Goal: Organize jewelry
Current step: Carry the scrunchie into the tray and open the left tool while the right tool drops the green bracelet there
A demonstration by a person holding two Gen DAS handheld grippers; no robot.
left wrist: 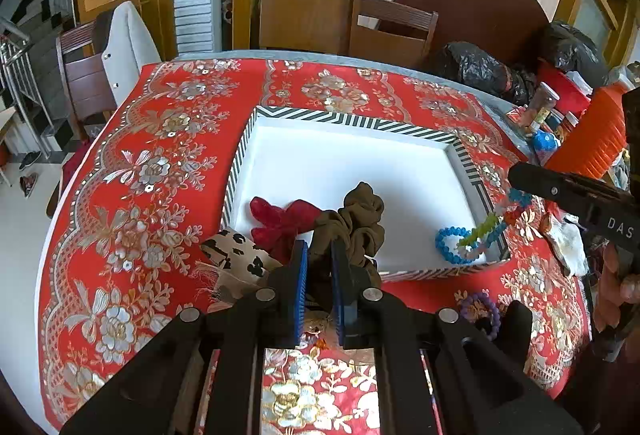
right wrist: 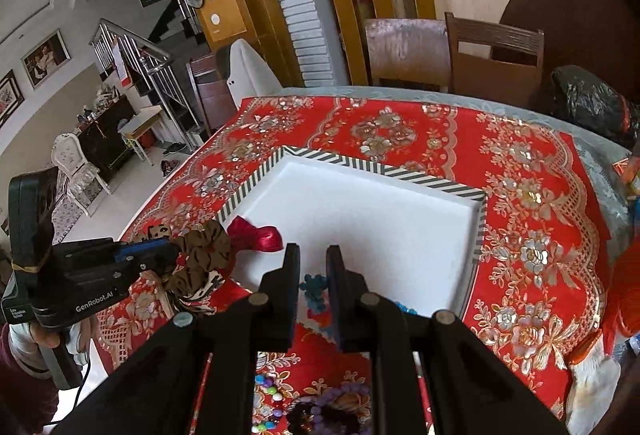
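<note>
Left claw (left wrist: 319, 255) clamped on brown scrunchie (left wrist: 362, 219) at near-left rim of striped tray (left wrist: 352, 123); right claw (right wrist: 313, 263) slightly parted, gripping nothing visible.

Best done by carrying scrunchie further past the rim, over bare white floor beside red scrunchie (left wrist: 280, 221), lowering till fabric rests, then parting blue pads (left wrist: 301, 267) fully so no fold snags. Bunched between those pads, most of its bulk spilling forward and right over the tray's edge. Leopard-print scrunchie (left wrist: 236, 255) just left of left claw, outside the tray on red floral tabletop (left wrist: 160, 155). Blue bead bracelet (left wrist: 454, 243) in near-right tray corner, well right of left claw, showing just beyond right claw's tips; purple bead bracelet (left wrist: 480, 309) on tabletop outside the tray, likely next for the right.
</note>
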